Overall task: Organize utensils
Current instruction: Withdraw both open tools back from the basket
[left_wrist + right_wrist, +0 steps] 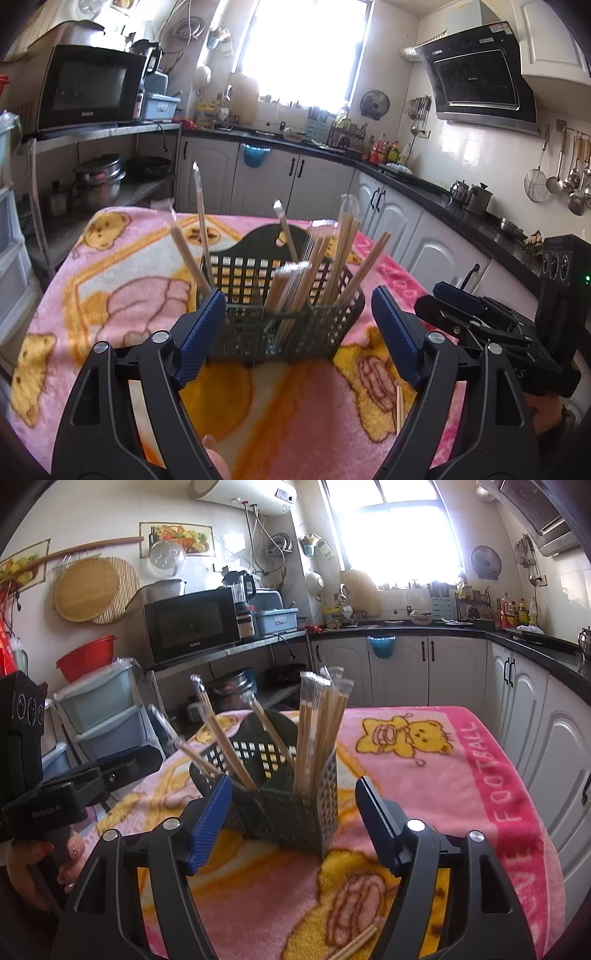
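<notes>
A dark mesh utensil basket (284,325) stands on the pink cartoon blanket (122,266) and holds several wrapped wooden chopsticks (343,254). It also shows in the right wrist view (295,812) with the chopsticks (321,731) upright in its right compartment and three leaning left. My left gripper (299,325) is open and empty, just in front of the basket. My right gripper (291,819) is open and empty, also in front of the basket. Loose chopsticks (354,945) lie on the blanket (424,775) near the right gripper, and one pair (399,406) shows by the left gripper's right finger.
The blanket-covered table sits in a kitchen. White cabinets with a black counter (424,184) run behind and to the right. A metal shelf with a microwave (88,88) and pots (99,181) stands at the left. Plastic drawers (103,716) stand beside the table.
</notes>
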Tool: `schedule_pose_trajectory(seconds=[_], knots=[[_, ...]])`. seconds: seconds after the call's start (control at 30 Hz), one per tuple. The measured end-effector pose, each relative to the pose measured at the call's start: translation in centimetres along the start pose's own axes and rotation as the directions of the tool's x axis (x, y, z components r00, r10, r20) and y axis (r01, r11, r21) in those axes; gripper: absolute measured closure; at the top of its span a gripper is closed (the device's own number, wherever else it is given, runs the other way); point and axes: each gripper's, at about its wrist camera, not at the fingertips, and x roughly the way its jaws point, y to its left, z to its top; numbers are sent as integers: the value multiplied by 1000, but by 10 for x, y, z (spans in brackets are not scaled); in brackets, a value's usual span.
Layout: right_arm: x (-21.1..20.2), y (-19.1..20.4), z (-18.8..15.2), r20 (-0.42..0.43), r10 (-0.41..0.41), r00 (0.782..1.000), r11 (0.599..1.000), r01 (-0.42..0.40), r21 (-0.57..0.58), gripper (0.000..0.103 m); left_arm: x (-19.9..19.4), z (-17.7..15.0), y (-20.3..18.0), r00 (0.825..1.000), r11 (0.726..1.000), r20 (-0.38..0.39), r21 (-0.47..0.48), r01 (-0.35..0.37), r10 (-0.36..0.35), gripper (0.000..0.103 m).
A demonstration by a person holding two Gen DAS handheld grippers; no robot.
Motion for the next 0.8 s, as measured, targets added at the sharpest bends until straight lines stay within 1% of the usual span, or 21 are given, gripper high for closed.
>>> schedule_pose_trajectory(seconds=[0.17,0.27,0.47,0.53,0.73,0.8], knots=[[1,-1,-11,-24,-6,1000,1000,6,7,30,2,-12,3,1000,1000,-24,-14,1,-1,24],[1,-1,-19,-33,-9,999,1000,9,11,28,3,-19,3,999,1000,-36,-19,4,-5,20],[-2,2,-34,-36,-37,999,999,37,-7,23,4,-34,8,999,999,-52,-43,-4,2,14],[-3,0,-39,-32,-41,999,999,41,-7,21,3,-38,8,999,999,-42,-39,-15,13,11],[-11,1,-52,27,-73,997,997,74,-23,15,-2,-52,9,1000,999,-25,-33,-15,14,11],[-12,1,-54,35,-76,997,997,77,-26,13,-2,-55,9,1000,999,-20,-35,-14,14,11]])
